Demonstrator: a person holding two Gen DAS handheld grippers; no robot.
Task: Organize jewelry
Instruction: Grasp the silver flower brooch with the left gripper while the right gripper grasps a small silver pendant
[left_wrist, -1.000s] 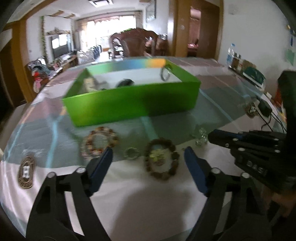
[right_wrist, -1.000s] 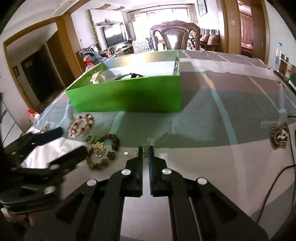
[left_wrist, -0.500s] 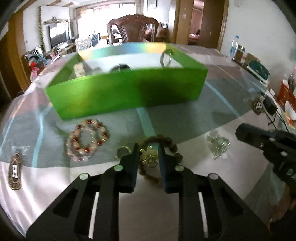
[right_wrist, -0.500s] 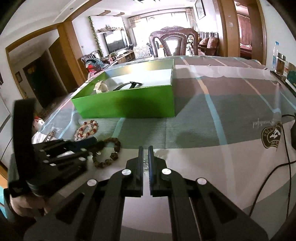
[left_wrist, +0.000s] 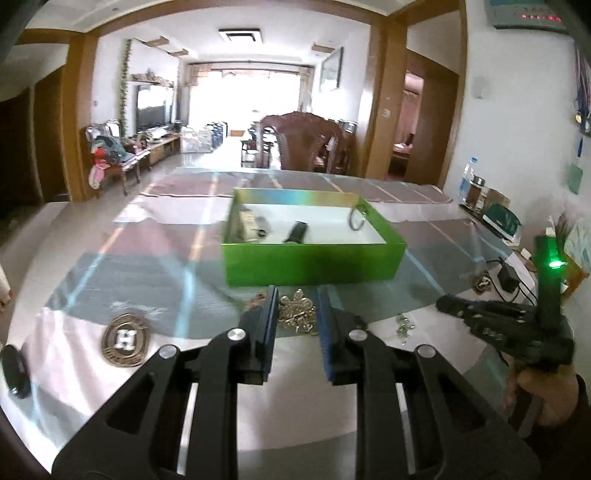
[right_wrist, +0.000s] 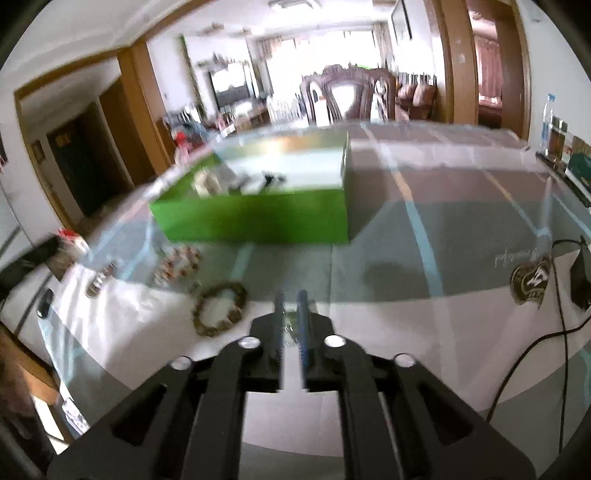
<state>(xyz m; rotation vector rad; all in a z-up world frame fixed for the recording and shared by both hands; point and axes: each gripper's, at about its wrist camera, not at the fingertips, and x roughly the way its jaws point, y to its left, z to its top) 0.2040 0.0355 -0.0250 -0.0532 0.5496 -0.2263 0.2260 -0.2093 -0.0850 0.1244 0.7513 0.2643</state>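
The left hand-held gripper (left_wrist: 295, 317) pinches a gold flower-shaped brooch (left_wrist: 297, 308), lifted just short of the open green cardboard box (left_wrist: 314, 264) ahead, which already holds several pieces. The right hand-held gripper (right_wrist: 291, 310) is nearly pressed together; whether it grips anything cannot be told. A brown wooden-bead bracelet (right_wrist: 219, 308) and a red-and-white bead bracelet (right_wrist: 177, 264) lie unsorted on the desk (right_wrist: 406, 325) to its left.

Large table (left_wrist: 122, 254) under a clear cover, cloth in grey, pink and white bands with pale blue stripes. Carved dark wooden chair (left_wrist: 306, 144) at the far edge. Beyond, long living room: bright window (left_wrist: 251, 96) with strong daylight, glossy pale floor (left_wrist: 173, 162). Television (left_wrist: 149, 112) on a low unit along the left wall, green vine (left_wrist: 123, 88) hanging beside it. Wooden door frames (left_wrist: 380, 99); white walls. Recessed ceiling light (left_wrist: 240, 36). Framed picture (left_wrist: 331, 69) on the right wall. Bottles (left_wrist: 468, 181) along the right edge.
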